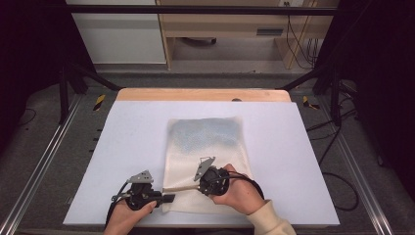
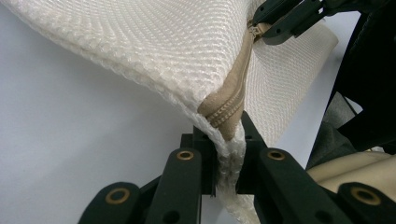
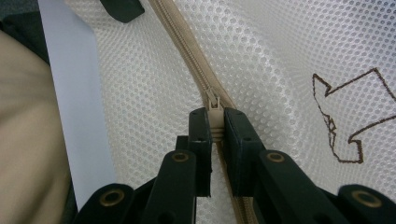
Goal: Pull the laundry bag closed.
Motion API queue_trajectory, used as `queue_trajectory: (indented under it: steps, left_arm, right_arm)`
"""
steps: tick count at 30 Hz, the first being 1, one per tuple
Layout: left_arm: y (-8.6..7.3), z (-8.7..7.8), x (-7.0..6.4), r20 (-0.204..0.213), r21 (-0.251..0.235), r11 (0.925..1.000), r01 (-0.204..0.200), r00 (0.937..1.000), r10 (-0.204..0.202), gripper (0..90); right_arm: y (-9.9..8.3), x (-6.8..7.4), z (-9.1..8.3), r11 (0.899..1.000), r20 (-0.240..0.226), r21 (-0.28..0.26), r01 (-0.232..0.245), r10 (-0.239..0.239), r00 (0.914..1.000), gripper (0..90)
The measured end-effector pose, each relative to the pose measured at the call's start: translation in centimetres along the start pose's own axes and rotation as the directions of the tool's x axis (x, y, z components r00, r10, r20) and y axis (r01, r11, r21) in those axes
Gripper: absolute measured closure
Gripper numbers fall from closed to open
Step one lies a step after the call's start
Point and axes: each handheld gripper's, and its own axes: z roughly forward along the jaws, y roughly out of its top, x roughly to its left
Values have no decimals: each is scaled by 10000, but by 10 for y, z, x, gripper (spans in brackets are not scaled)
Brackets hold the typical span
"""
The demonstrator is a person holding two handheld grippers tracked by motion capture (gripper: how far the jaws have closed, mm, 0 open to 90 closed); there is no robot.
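Mesh bag (image 1: 205,161) lying lower centre on desk (image 1: 127,147) | left gripper (image 2: 229,154) pinching bag corner | right gripper (image 3: 215,126) pinching zipper pull (image 3: 215,105) | zip seemingly partway, remainder pending.

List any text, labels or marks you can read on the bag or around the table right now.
No readable words or numbers anywhere.
The mesh bag carries a brown outlined mark, an angular shape, not letters.
The plate on the far cabinet is too small and blurred to read.
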Motion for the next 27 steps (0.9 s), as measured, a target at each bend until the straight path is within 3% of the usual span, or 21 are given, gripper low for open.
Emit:
queue_trajectory:
  steps: [11,27]
  left_arm:
    - [0,0,0,-17,0,10000,2,10000,-2,822]
    - [0,-2,1,-106,-44,10000,8,9999,-8,820]
  right_arm:
    - [-5,-1,-1,9997,-42,-116,-203,202,9998,820]
    - [-10,2,-9,9995,58,-302,-137,139,9999,820]
